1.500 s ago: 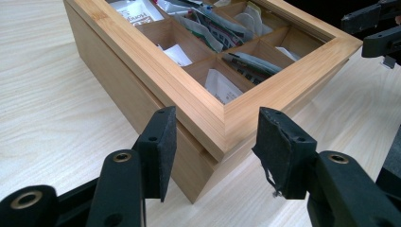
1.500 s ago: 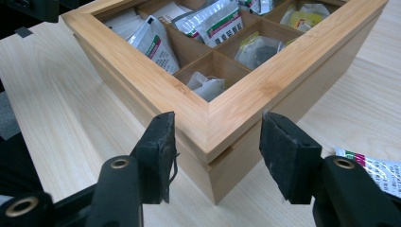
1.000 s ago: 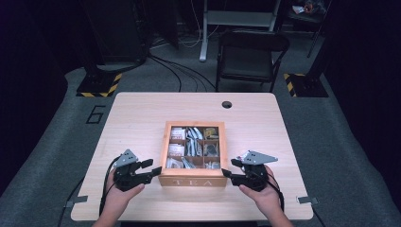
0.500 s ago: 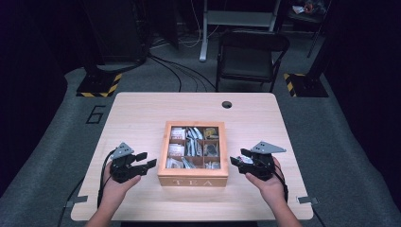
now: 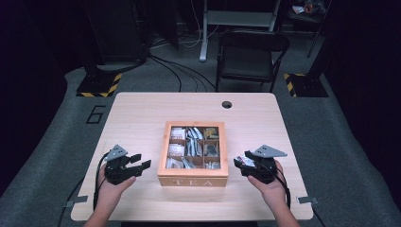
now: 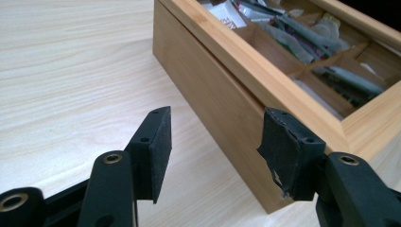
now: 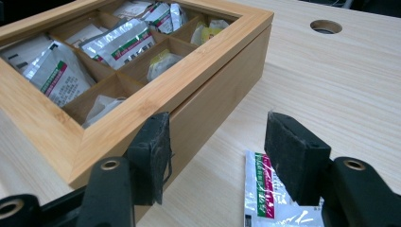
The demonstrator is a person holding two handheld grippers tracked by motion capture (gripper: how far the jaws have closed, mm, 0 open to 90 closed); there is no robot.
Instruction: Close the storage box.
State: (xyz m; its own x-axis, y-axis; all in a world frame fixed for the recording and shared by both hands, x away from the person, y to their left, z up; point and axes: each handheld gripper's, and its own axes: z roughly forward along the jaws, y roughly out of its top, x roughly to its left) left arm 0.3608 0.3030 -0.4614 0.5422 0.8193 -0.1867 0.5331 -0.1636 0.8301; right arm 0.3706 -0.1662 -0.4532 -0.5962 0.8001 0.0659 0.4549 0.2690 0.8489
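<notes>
Hovering both half-open, empty: my left gripper, right gripper flanking the tea box; sachet may skid underneath.

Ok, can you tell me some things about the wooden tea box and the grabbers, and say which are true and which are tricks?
1. The wooden tea box sits between the left gripper and the right gripper. True.
2. The box is empty. False: its compartments hold tea sachets.
3. A silver sachet with a red and green stripe lies on the pale wooden table by the right gripper. True.
4. Both grippers are shut tight. False: both stand open, holding nothing.
</notes>
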